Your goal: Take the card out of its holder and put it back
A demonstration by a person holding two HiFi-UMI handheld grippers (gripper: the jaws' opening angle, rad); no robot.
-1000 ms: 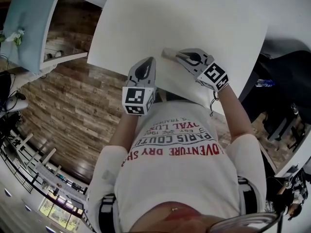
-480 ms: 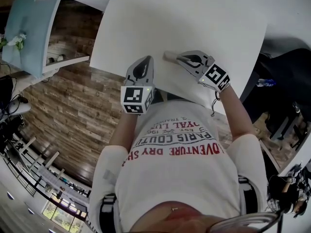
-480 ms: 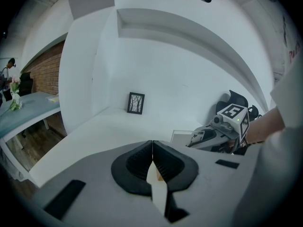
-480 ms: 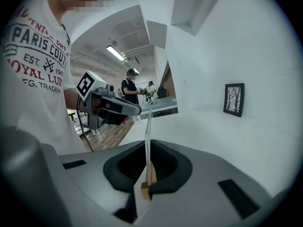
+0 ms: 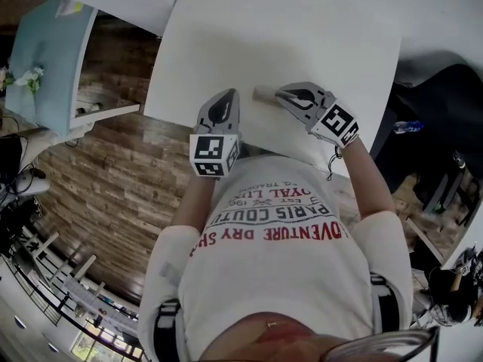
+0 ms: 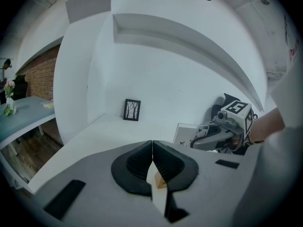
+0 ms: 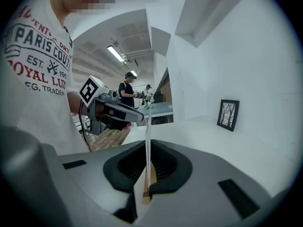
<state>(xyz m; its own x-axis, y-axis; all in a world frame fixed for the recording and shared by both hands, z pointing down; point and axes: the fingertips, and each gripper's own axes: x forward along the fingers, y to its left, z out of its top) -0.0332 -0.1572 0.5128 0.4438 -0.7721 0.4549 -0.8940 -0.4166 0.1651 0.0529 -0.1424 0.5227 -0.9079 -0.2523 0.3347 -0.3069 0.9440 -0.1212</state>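
Card point(image 6: 186, 135) is pinched edge-on in my right gripper point(image 5: 282, 93). Its jaws have just been closing and are now nearly together on the thin sheet, which sticks out past the fingertips over the white table point(image 5: 302, 36). My left gripper point(image 5: 229, 95) hovers near the card's free end, jaws pressed together with nothing I can make out between them.

Table point(image 5: 302, 36) plain white. Card point(image 6: 184, 134) white w/ black print. Shirt point(image 5: 279, 277) white, red lettering. Floor point(image 5: 113, 179) brown wood planks. Picture point(image 6: 132, 109) black frame.
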